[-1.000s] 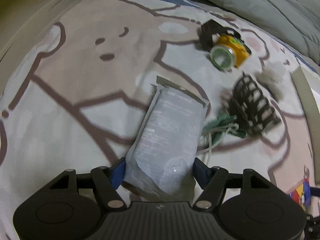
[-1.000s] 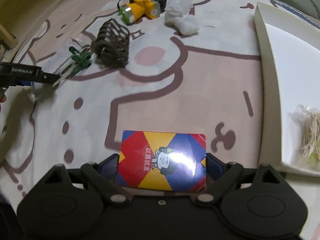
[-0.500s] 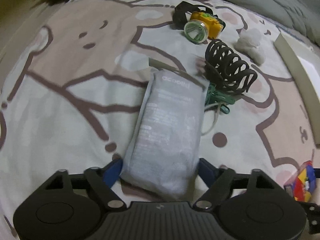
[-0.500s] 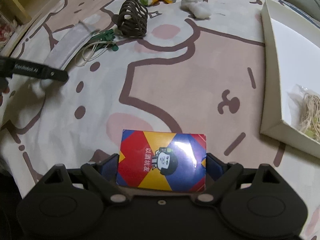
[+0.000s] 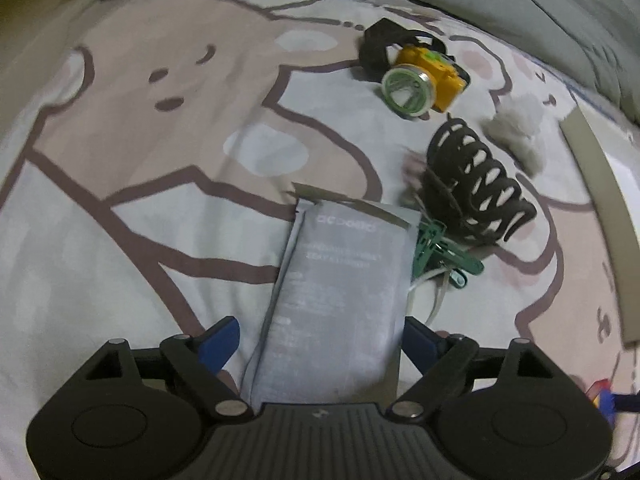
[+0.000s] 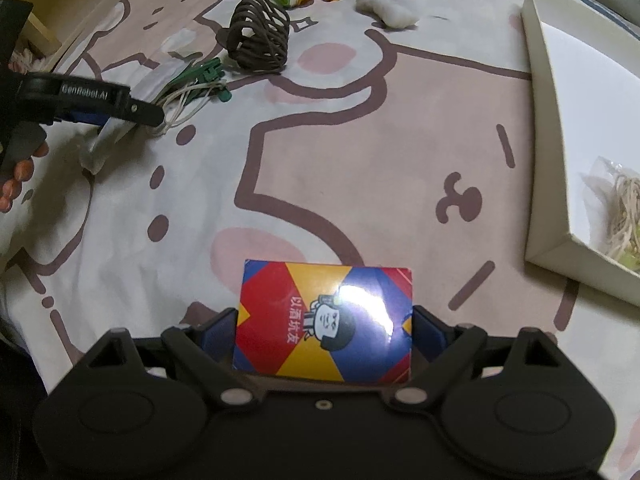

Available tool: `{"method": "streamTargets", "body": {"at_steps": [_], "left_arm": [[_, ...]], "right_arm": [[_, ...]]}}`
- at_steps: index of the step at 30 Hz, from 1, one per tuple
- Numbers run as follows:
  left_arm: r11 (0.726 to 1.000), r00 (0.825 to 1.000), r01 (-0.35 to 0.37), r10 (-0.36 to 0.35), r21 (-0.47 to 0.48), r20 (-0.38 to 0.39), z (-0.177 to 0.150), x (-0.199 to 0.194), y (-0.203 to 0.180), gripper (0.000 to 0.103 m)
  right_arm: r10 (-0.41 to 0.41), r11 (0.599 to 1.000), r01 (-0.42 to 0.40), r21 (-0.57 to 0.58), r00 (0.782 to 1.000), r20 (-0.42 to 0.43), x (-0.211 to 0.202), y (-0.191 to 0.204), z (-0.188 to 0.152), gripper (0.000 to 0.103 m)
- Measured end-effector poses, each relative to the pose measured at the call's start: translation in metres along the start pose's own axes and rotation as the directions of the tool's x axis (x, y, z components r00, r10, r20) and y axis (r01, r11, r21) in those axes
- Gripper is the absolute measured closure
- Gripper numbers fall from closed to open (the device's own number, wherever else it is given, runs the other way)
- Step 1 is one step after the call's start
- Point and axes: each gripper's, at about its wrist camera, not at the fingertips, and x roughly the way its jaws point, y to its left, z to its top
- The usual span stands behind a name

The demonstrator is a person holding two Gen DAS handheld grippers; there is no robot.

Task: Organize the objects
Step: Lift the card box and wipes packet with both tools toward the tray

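Observation:
A grey foil pouch [image 5: 340, 300] lies flat on the cartoon bedsheet between the fingers of my left gripper [image 5: 320, 332]. Its jaws stand wide, and the left pad [image 5: 222, 338] is clear of the pouch. The right wrist view shows the same pouch [image 6: 108, 132] under a left finger [image 6: 120, 104]. My right gripper [image 6: 324, 320] is shut on a red, yellow and blue card box [image 6: 324, 324], with a pad on each side. A white open box [image 6: 548, 120] at the right holds a bag of rubber bands [image 6: 620, 208].
Beyond the pouch lie a green clip with string [image 5: 440, 252], a brown claw hair clip [image 5: 476, 188], a yellow headlamp [image 5: 424, 80] and a white cotton wad [image 5: 516, 136]. A grey duvet [image 5: 520, 12] bounds the far side. A person's fingertips [image 6: 16, 176] show at the left edge.
The left jaws have spread away from the pouch, which now lies flat on the sheet. The right gripper has kept its hold on the card box and shifted a little.

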Motion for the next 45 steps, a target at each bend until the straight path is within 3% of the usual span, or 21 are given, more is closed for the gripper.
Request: {"method": "streamTargets", "body": {"at_steps": [5, 7, 9, 14, 17, 26, 34, 39, 45], "left_arm": [[0.997, 0.997, 0.072, -0.072, -0.003, -0.016, 0.001, -0.001, 0.009, 0.011], [0.996, 0.996, 0.09, -0.09, 0.0, -0.027, 0.003, -0.002, 0.012, 0.017], [0.997, 0.997, 0.075, -0.074, 0.032, -0.029, 0.004, -0.004, 0.011, 0.028], [0.994, 0.997, 0.064, -0.06, 0.094, -0.047, 0.004, -0.001, 0.005, 0.029], [0.992, 0.998, 0.045, -0.04, 0.114, -0.048, 0.004, 0.003, 0.004, 0.035], [0.997, 1.0, 0.0, 0.001, 0.083, -0.009, 0.001, -0.006, 0.0, 0.046], [1.0, 0.991, -0.01, 0.012, -0.014, 0.135, 0.009, -0.049, 0.006, 0.048], [0.999, 0.966, 0.0, 0.01, -0.037, 0.259, 0.017, -0.085, -0.002, 0.048], [0.997, 0.929, 0.059, -0.038, -0.045, 0.369, 0.025, -0.12, -0.024, 0.048]], "right_arm": [[0.001, 1.0, -0.001, 0.002, 1.0, 0.001, 0.0, 0.001, 0.0, 0.011], [0.0, 1.0, 0.0, 0.001, 1.0, 0.0, 0.0, 0.001, 0.0, 0.011], [-0.002, 1.0, 0.002, 0.001, 1.0, 0.0, 0.0, 0.001, 0.0, 0.011], [-0.004, 1.0, 0.004, 0.004, 1.0, -0.003, 0.001, 0.001, 0.002, 0.011], [-0.005, 1.0, 0.005, 0.005, 1.0, -0.005, 0.002, 0.001, 0.003, 0.011], [-0.003, 0.999, 0.005, -0.044, 0.999, 0.031, 0.004, 0.001, 0.001, 0.013], [-0.024, 0.999, 0.031, -0.04, 0.986, 0.167, -0.029, -0.004, 0.014, 0.013], [-0.045, 0.999, 0.047, 0.0, 0.963, 0.266, -0.058, -0.012, 0.025, 0.013], [-0.076, 0.997, 0.068, 0.035, 0.929, 0.363, -0.087, -0.02, 0.035, 0.013]]}}
